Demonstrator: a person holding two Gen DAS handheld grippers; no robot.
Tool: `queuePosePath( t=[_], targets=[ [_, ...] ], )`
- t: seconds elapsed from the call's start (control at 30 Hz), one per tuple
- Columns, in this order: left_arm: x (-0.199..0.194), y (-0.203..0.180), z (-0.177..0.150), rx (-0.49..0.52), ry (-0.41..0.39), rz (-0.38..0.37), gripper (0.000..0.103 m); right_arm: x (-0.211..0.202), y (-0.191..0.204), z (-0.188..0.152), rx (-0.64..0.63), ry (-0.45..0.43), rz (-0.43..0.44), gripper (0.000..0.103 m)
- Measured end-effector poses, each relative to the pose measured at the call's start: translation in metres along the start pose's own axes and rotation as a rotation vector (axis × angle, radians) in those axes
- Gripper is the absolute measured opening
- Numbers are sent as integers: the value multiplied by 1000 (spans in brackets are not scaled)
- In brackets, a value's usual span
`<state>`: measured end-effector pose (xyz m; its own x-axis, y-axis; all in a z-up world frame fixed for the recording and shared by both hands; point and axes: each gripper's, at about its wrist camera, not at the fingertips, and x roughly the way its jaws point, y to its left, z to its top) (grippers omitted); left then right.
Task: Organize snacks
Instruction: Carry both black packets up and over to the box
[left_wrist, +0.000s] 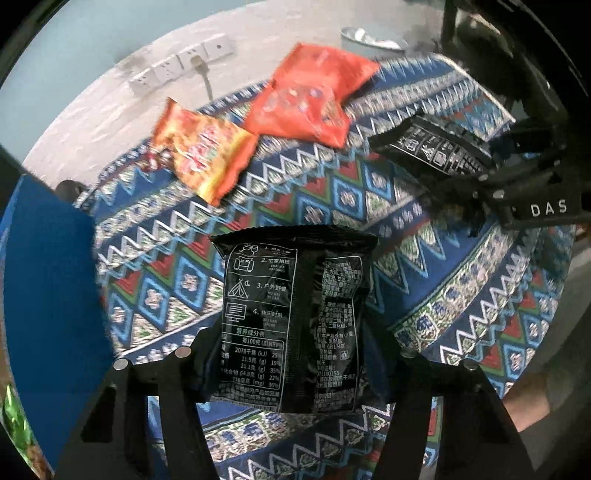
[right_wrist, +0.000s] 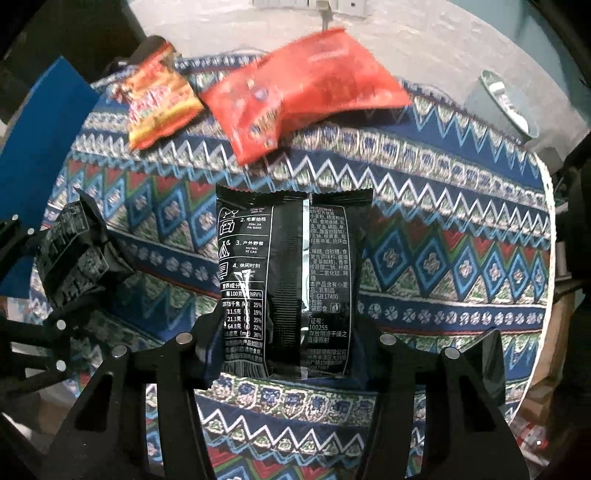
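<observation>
Left gripper (left_wrist: 295, 354): jaws clenched on a black snack packet (left_wrist: 295, 325), pads pressing its lower sides. The packet stands upright between the fingers, printed back panel facing the camera, crimped top edge up, clear of the cloth.

Right gripper (right_wrist: 291, 339): jaws likewise clamped on a second black snack packet (right_wrist: 291, 280) of the same print, held upright by its lower part, back seam running down the middle, raised off the cloth.

Cross-views: from the left wrist, the right gripper appears at upper right with its packet gripped; from the right wrist, the left gripper appears at the left edge with its packet. The two held packets are apart, not touching.

Patterned tablecloth (left_wrist: 332, 192): blue, red, green and white zigzag and diamond bands, covering the table beneath both grippers.

Orange-yellow snack bag (left_wrist: 203, 155): lies flat on the cloth near the far edge, to the left.

Red snack bag (left_wrist: 310, 99): lies on the cloth just beside the orange-yellow bag, to its right; whether their edges touch I cannot tell. Another red bag seems to lie partly under it, but blur prevents certainty.

Blue box (left_wrist: 48, 280): at the left side of the table; only one flat face shows.

Wall sockets (left_wrist: 184, 66): white strip on the pale wall behind the table, one cable plugged in.

Grey bin (right_wrist: 506, 107): stands beyond the table's far right edge.
</observation>
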<state>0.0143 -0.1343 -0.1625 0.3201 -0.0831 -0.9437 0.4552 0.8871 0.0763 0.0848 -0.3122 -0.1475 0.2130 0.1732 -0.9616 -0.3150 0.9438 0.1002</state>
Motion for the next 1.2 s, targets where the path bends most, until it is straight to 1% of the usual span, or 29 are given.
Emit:
queuePosePath(
  t=[0.2,0.33,0.6,0.9,1.2],
  targets=[
    [-32,15,-6,-48,-51,31,64,-31,8,-1,-20,-48,11,53],
    [-43,30,-4,-69,-79,51,64,-45,18,-2,-30,-79,16,53],
    [-61,48,2,-115,-119,79,64,-62,34,9,-50,-123,37,53],
    [-94,75,-6,-194,-166,96,64,-76,68,24,-100,-161,66,53],
    [-118,109,-24,-276,-203,125,64,-96,109,42,-173,-200,106,53]
  ],
)
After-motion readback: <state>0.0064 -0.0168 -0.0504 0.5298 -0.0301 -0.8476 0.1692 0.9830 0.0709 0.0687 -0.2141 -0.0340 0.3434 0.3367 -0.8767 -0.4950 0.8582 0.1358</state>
